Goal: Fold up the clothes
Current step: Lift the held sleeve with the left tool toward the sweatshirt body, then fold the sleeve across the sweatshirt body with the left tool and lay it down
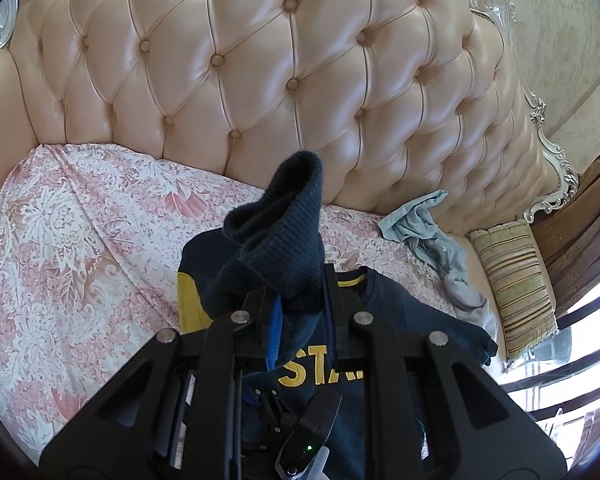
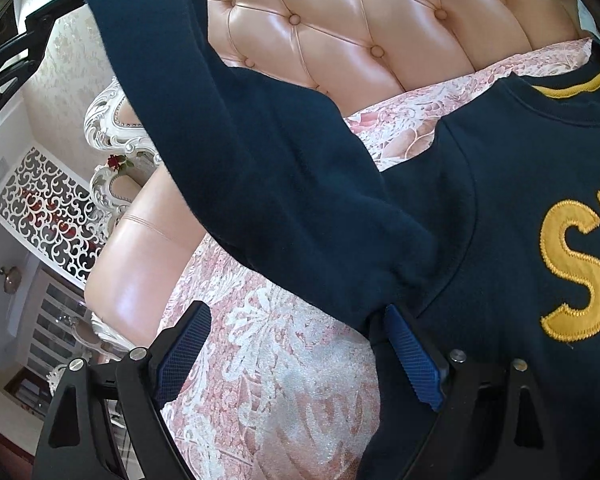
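Note:
A navy sweatshirt (image 1: 400, 312) with yellow letters lies face up on the floral bedsheet (image 1: 80, 248). My left gripper (image 1: 300, 284) is shut on the ribbed cuff of one sleeve (image 1: 276, 220), which stands up above the pads. In the right wrist view that sleeve (image 2: 228, 128) stretches from the shoulder up to the left gripper's black frame (image 2: 16, 48) at the top left. My right gripper (image 2: 296, 312) is open and wide. Its left pad (image 2: 184, 352) is over bare sheet, and its right pad (image 2: 412, 360) rests at the sweatshirt's side edge (image 2: 500, 240) below the armpit.
A tufted cream headboard (image 1: 284, 80) runs behind the bed. A crumpled pale blue garment (image 1: 432, 236) and a striped cushion (image 1: 512, 288) lie at the right, with a window beyond. A white carved lattice screen (image 2: 48, 216) stands past the bed's left end.

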A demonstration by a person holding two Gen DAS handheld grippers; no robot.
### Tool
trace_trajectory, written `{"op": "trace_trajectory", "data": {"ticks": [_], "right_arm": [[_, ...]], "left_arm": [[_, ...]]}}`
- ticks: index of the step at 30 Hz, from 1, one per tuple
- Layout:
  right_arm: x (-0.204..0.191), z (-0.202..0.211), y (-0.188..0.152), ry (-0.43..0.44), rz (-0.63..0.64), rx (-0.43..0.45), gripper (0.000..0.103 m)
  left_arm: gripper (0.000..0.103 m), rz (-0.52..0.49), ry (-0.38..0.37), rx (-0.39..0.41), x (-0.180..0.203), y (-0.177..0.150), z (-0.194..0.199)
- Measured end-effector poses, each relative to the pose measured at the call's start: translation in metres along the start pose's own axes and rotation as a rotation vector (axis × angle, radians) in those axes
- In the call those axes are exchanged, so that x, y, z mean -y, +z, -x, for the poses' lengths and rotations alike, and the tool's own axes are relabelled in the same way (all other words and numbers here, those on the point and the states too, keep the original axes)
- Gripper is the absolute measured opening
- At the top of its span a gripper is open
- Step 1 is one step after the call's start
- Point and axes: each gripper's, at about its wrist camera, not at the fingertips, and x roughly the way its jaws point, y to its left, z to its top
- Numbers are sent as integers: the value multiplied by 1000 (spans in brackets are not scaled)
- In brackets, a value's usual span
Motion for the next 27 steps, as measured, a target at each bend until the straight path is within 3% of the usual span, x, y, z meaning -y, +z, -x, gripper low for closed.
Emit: {"op": "trace_trajectory", "data": {"ticks": [9,13,17,21,25,27], "right_arm": [[0,9,1,0,-26,15,91],[2,60,-9,41,-28,32,91],[22,134,-24,17,47,77,91],[85,215,3,-40,65,194,91],[164,289,39,45,0,292,91],[202,326,48,93,-70,371,96]], "left_arm": [[19,-5,-1,-3,3,0,-2],[19,-30,2,-3,15,-1,-8],[19,-81,13,-8,43,-13,-31],[19,-212,68,12,92,-44,-73],[19,-385,114,-15,145,-106,-141],[19,-467,138,-45,165,-140,-180]]}}
